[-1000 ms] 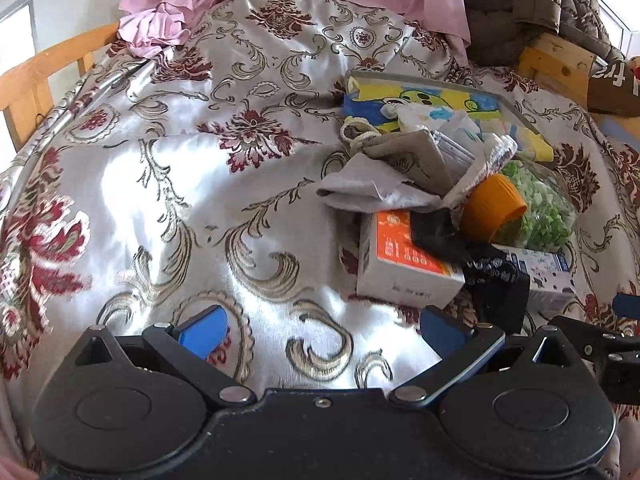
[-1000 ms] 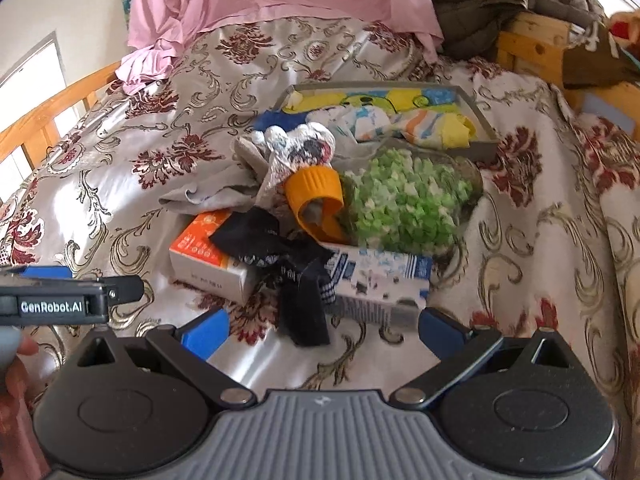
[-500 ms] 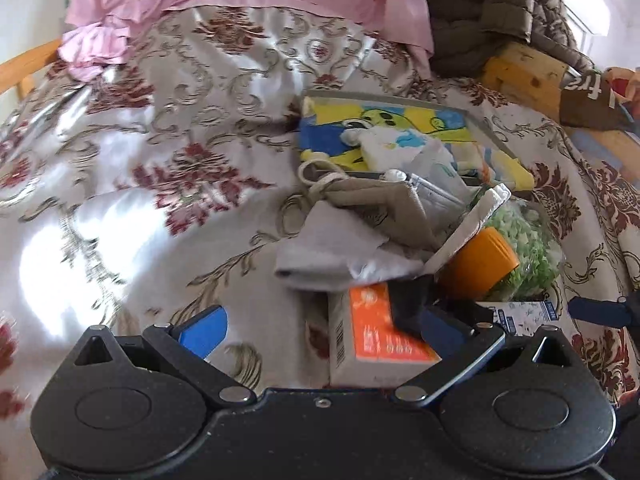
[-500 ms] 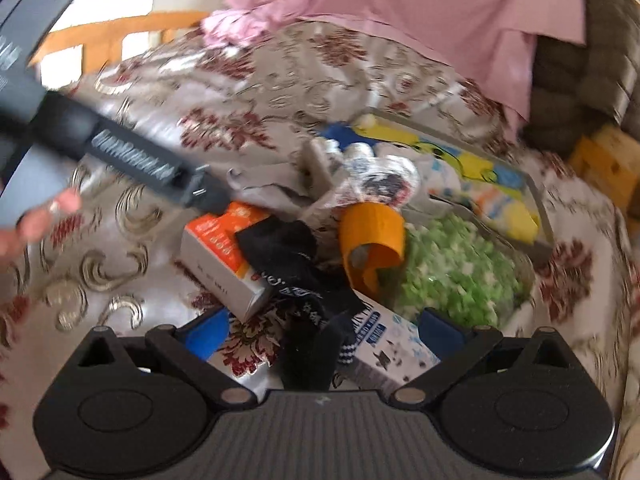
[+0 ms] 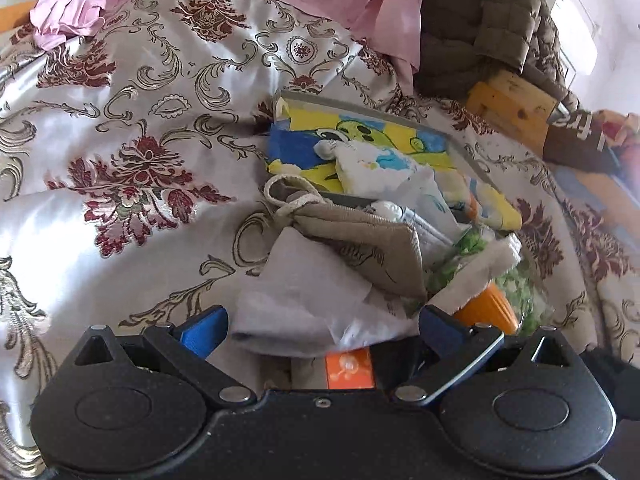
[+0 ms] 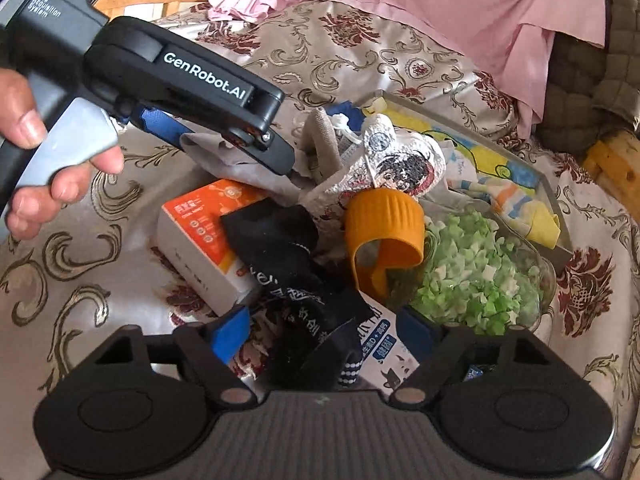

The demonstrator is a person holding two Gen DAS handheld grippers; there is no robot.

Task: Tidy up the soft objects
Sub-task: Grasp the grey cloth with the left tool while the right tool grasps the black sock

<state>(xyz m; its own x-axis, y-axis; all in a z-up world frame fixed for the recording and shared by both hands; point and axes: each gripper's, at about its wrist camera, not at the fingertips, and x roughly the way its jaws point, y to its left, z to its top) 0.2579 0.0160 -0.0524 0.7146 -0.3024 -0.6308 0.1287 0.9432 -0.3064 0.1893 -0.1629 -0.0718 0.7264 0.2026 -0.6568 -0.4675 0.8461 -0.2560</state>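
STEP: reaching into pile on floral satin bedspread (image 5: 120, 216) | LEFT: left gripper (image 5: 320, 330) spread around crumpled pale grey cloth (image 5: 304, 300) | RIGHT: right gripper (image 6: 324, 330), jaws just closing, not yet pinching, astride black printed fabric strip (image 6: 296, 276) draped across orange-white carton (image 6: 208, 236) | HANDLING: limp, light; best pinched at bunched fold | VIEWS: only right view shows strip and hand (image 6: 48, 160).

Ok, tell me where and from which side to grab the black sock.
Grip the black sock at its bunched lower part, coming from the near side: that end lies free between the right gripper fingers, while the upper end drapes over the orange-and-white box.
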